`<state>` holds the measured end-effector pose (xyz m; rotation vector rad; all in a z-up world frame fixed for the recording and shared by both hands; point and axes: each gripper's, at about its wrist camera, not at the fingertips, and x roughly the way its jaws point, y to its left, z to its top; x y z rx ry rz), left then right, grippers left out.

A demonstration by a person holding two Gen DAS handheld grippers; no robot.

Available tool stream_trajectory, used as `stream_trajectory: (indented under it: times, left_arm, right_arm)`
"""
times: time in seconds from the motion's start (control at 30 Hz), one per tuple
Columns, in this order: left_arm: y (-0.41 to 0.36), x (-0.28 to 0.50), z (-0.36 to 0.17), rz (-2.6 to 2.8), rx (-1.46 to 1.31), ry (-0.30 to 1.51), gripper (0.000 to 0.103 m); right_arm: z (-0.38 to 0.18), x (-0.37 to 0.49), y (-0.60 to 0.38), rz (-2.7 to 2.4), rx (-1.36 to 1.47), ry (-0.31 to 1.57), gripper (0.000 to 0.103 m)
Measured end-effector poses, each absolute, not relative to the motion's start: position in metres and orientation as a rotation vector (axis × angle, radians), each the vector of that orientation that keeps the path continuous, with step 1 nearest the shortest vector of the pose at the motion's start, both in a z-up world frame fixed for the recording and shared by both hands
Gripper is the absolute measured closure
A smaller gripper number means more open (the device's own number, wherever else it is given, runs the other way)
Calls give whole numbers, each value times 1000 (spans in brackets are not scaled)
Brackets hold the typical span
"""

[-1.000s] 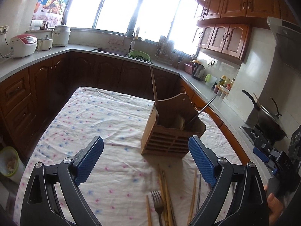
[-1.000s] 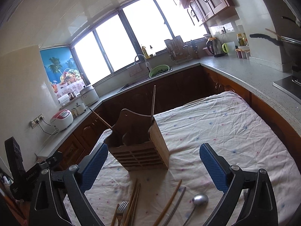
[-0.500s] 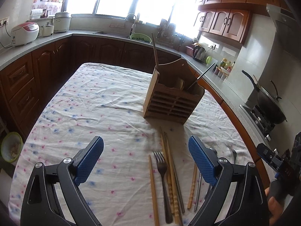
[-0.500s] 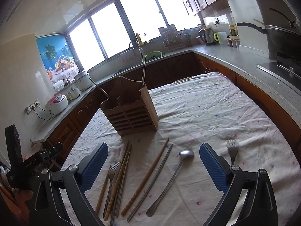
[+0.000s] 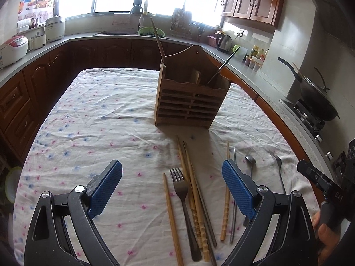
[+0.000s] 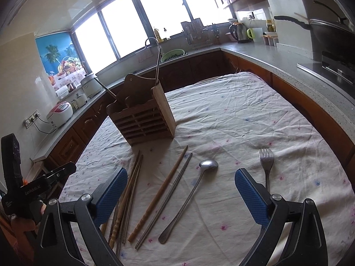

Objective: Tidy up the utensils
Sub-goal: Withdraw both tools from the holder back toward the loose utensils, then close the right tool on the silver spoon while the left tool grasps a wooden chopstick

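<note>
A wooden utensil holder (image 5: 190, 102) stands upright on the floral tablecloth (image 5: 93, 115); it also shows in the right wrist view (image 6: 144, 119), with a chopstick and a dark handle sticking out. In front of it lie several wooden chopsticks (image 5: 193, 190), a metal chopstick (image 6: 165, 198), a fork (image 5: 182, 201), a long metal spoon (image 6: 190, 196) and a second fork (image 6: 266, 164). My left gripper (image 5: 172, 190) is open and empty above the fork and chopsticks. My right gripper (image 6: 180, 196) is open and empty above the spoon.
Dark wooden cabinets with grey counters surround the table (image 6: 255, 110). A wok (image 5: 315, 97) sits on the stove at right. Rice cookers (image 5: 13, 48) stand on the left counter. A sink with a green colander (image 5: 150, 32) is under the windows.
Both grippers have tilted down and drawn back; the utensils on the cloth have come fully into view. Both stay open and empty.
</note>
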<state>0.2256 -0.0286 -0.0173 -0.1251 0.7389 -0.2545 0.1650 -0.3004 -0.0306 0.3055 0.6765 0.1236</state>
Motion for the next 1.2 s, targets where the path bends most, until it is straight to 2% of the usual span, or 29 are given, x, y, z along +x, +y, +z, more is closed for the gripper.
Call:
stream_trajectory:
  times: [0.1, 0.27, 0.33, 0.5, 0.63, 0.77, 0.97, 1.1, 1.2]
  left_arm:
    - [-34, 235, -22, -264, -109, 756, 11]
    - [-38, 262, -35, -263, -106, 824, 22]
    - [-39, 273, -40, -256, -104, 846, 24]
    - [-45, 297, -51, -252, -89, 888, 28]
    - [-53, 315, -62, -255, -68, 935, 39]
    - [-62, 331, -71, -255, -43, 969, 45]
    - [-78, 353, -86, -266, 0, 1008, 49]
    - [-90, 365, -102, -260, 38, 1058, 69]
    - [-97, 370, -106, -246, 71, 1049, 70]
  right_arm:
    - [-35, 170, -303, 110, 306, 688, 10]
    - [-48, 185, -305, 101, 320, 741, 29]
    - [-53, 191, -304, 98, 322, 764, 33]
    - [-65, 203, -301, 89, 309, 814, 37]
    - [-77, 216, -299, 78, 295, 857, 42]
    - [-92, 230, -296, 73, 279, 919, 55]
    - [-115, 245, -293, 64, 266, 993, 65]
    - [-115, 251, -295, 59, 257, 989, 68]
    - [-116, 261, -294, 55, 248, 993, 72]
